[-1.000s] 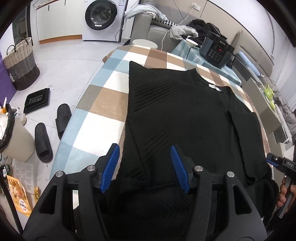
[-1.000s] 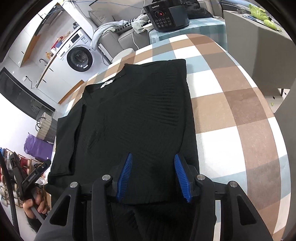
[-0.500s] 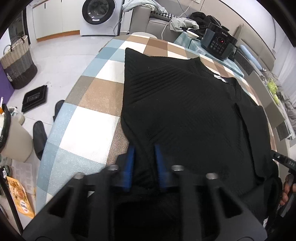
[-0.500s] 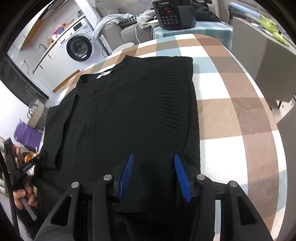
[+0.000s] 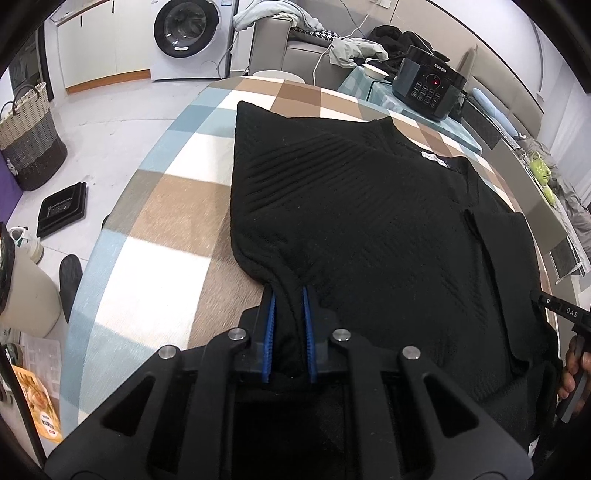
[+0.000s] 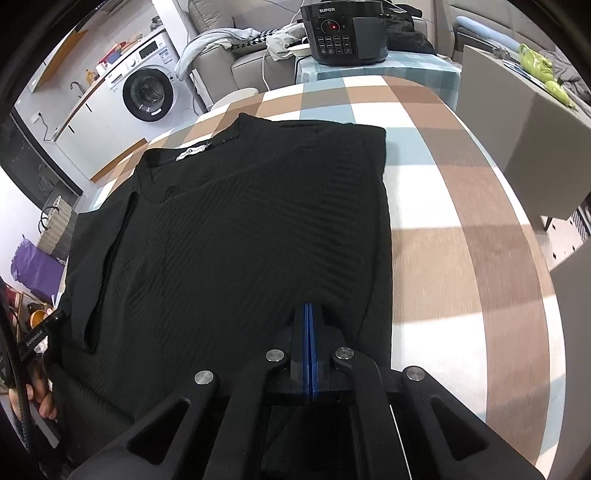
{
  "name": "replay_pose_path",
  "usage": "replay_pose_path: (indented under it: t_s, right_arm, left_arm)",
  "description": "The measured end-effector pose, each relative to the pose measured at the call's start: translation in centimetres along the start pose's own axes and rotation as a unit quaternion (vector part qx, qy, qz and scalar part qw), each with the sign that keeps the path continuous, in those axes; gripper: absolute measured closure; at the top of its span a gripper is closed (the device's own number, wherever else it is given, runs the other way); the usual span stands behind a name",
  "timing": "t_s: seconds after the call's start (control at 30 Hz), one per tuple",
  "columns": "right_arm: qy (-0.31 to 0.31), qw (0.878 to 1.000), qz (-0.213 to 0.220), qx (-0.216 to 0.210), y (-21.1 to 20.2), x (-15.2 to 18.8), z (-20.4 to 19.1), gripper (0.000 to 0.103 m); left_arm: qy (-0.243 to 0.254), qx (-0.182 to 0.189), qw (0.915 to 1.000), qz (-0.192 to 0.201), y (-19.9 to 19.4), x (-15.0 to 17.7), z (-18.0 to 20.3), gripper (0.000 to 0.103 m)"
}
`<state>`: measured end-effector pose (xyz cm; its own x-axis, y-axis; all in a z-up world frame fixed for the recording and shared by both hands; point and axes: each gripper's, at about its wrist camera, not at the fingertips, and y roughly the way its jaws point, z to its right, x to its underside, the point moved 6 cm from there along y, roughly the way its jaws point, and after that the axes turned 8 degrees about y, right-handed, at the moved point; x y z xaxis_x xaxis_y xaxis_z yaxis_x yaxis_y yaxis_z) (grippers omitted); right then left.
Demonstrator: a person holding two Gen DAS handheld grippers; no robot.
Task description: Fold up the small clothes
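Black knit top [image 5: 369, 229] lies flat on the checked counter [image 5: 155, 236]; left tool [image 5: 288, 295] pinches its hem, right tool [image 6: 308, 308] is clamped fully together at the hem too. SUPOR cooker [image 6: 345, 31] sits well beyond both.

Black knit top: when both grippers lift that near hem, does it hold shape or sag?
Likely sags: the black knit top bunches between the left gripper pads. The right gripper pinches only thin fabric, so slippage seems possible. The folded-in sleeve may flop open.

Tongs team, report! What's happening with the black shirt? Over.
Left tongs shut on black shirt hem. Right tongs shut at hem, grip unclear. Nothing in the way.
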<state>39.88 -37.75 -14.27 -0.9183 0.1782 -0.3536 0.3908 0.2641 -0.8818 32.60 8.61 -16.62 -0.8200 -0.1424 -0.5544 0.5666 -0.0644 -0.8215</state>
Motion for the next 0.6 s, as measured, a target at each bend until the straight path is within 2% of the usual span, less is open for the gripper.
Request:
replay_pose_path:
  t_s: [0.07,0.13,0.17,0.2,0.27,0.33,0.4,0.47,0.6]
  right_arm:
    - [0.002,1.0,-0.004,0.0,0.0,-0.3,-0.1,0.102]
    - [0.019,1.0,-0.001,-0.023,-1.1,-0.1,0.1,0.099]
    - [0.021,0.999,0.003,-0.023,-1.6,0.1,0.3,0.092]
    - [0.019,1.0,0.015,-0.019,-2.5,0.4,0.5,0.078]
    - [0.016,1.0,0.019,-0.007,-3.3,0.8,0.9,0.056]
    - [0.02,1.0,0.014,-0.011,-3.8,1.5,1.4,0.055]
    - [0.029,1.0,-0.002,-0.009,-3.9,2.1,1.9,0.055]
    - [0.035,0.999,-0.008,-0.01,-3.6,2.2,2.4,0.055]
    - [0.038,0.999,-0.028,-0.008,-3.3,3.3,2.9,0.055]
  left_arm:
    - [0.0,-0.002,1.0,-0.002,0.0,-0.1,0.0,0.092]
    - [0.0,-0.003,1.0,-0.005,0.0,-0.1,0.0,0.092]
    - [-0.001,-0.001,1.0,-0.006,-0.1,-0.1,-0.2,0.092]
    - [-0.004,-0.002,1.0,-0.008,-0.2,0.0,-0.4,0.092]
    - [-0.01,-0.002,0.9999,-0.01,-0.5,0.2,-0.8,0.09]
    - [-0.013,0.0,0.9998,-0.015,-0.8,0.3,-1.1,0.081]
    - [-0.011,-0.008,0.9998,-0.017,-1.1,0.5,-1.3,0.059]
    - [-0.013,-0.019,0.9997,-0.014,-1.4,0.7,-1.6,0.054]
    - [-0.014,-0.021,0.9993,-0.026,-1.3,1.5,-1.7,0.053]
